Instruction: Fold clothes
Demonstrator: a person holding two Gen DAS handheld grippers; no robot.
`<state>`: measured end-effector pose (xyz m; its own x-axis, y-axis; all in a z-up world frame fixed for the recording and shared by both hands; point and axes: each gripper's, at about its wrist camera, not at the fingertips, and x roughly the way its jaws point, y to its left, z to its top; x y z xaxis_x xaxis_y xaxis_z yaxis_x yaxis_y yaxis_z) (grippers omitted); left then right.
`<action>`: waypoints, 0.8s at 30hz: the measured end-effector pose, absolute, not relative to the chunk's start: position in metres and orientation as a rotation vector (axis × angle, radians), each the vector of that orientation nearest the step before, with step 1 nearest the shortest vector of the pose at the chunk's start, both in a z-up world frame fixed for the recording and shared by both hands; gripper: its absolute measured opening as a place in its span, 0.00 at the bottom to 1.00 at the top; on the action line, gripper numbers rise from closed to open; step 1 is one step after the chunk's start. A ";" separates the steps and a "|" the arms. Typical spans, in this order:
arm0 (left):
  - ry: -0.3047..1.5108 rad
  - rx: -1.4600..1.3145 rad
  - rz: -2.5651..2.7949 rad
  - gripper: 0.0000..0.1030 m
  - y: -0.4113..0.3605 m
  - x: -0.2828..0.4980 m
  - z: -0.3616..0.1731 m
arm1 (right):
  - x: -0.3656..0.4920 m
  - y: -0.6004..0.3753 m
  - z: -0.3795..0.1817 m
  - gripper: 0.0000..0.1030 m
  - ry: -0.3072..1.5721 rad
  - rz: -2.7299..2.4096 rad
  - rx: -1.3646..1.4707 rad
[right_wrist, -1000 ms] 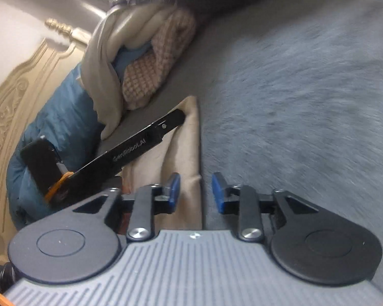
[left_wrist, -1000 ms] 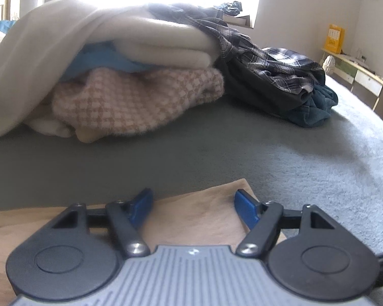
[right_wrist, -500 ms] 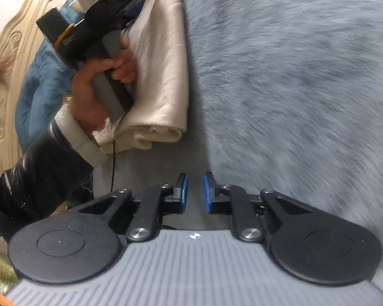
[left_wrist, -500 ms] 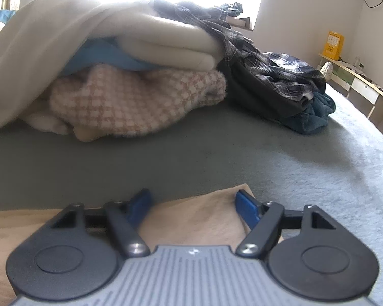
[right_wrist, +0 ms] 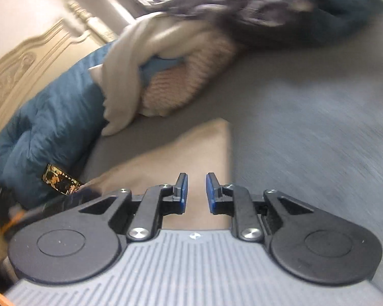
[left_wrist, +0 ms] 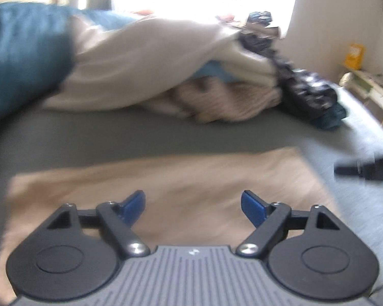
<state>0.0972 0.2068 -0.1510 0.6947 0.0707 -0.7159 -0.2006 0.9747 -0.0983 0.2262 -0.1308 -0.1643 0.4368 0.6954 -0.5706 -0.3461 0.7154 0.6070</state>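
A folded beige garment [left_wrist: 181,181] lies flat on the grey bed cover [left_wrist: 115,137]. My left gripper [left_wrist: 192,207] hovers above its near part, wide open and empty. In the right wrist view the same garment [right_wrist: 191,153] lies under my right gripper [right_wrist: 196,191], whose blue pads stand a narrow gap apart with nothing between them. The tip of the right gripper shows at the right edge of the left wrist view [left_wrist: 365,168]. Both views are motion-blurred.
A pile of clothes sits at the back: a cream garment [left_wrist: 140,68], a pink knit [left_wrist: 229,102], a dark plaid shirt [left_wrist: 306,89]. A blue quilt [right_wrist: 46,127] lies left by the carved headboard [right_wrist: 25,58]. A low table [left_wrist: 365,86] stands right.
My left gripper has lifted and pulled back, so the whole folded beige garment shows. My right gripper has swung back over the garment's right edge and opened slightly.
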 end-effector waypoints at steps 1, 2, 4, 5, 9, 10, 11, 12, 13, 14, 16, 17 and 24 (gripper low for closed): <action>0.807 -0.180 0.191 0.80 0.217 0.092 -0.153 | 0.235 -0.117 -0.167 0.15 0.895 0.674 0.415; 0.818 -0.191 0.232 0.79 0.229 0.088 -0.155 | 0.245 -0.105 -0.171 0.15 0.890 0.673 0.396; 0.818 -0.211 0.302 0.79 0.251 0.081 -0.156 | 0.270 -0.080 -0.178 0.15 0.884 0.642 0.356; 0.815 -0.220 0.333 0.79 0.262 0.079 -0.157 | 0.284 -0.068 -0.182 0.15 0.886 0.618 0.337; 0.871 -0.238 0.433 0.81 0.302 0.081 -0.178 | 0.301 -0.062 -0.204 0.13 0.891 0.563 0.341; 0.875 -0.264 0.446 0.80 0.311 0.078 -0.183 | 0.299 -0.063 -0.204 0.13 0.891 0.559 0.345; 0.862 -0.294 0.439 0.80 0.318 0.075 -0.182 | 0.296 -0.066 -0.200 0.15 0.888 0.561 0.363; 0.855 -0.304 0.431 0.80 0.321 0.073 -0.180 | 0.293 -0.072 -0.197 0.20 0.889 0.569 0.397; 0.849 -0.315 0.424 0.80 0.324 0.072 -0.178 | 0.289 -0.081 -0.194 0.24 0.899 0.576 0.443; 0.843 -0.319 0.421 0.81 0.326 0.071 -0.176 | 0.285 -0.091 -0.192 0.30 0.909 0.582 0.489; 0.836 -0.297 0.446 0.83 0.328 0.069 -0.172 | 0.273 -0.114 -0.192 0.39 0.945 0.583 0.563; 0.830 -0.295 0.456 0.84 0.331 0.066 -0.171 | 0.267 -0.125 -0.192 0.47 0.967 0.580 0.596; 0.887 -0.466 0.460 0.86 0.365 0.059 -0.185 | 0.228 -0.170 -0.231 0.53 1.230 0.622 0.785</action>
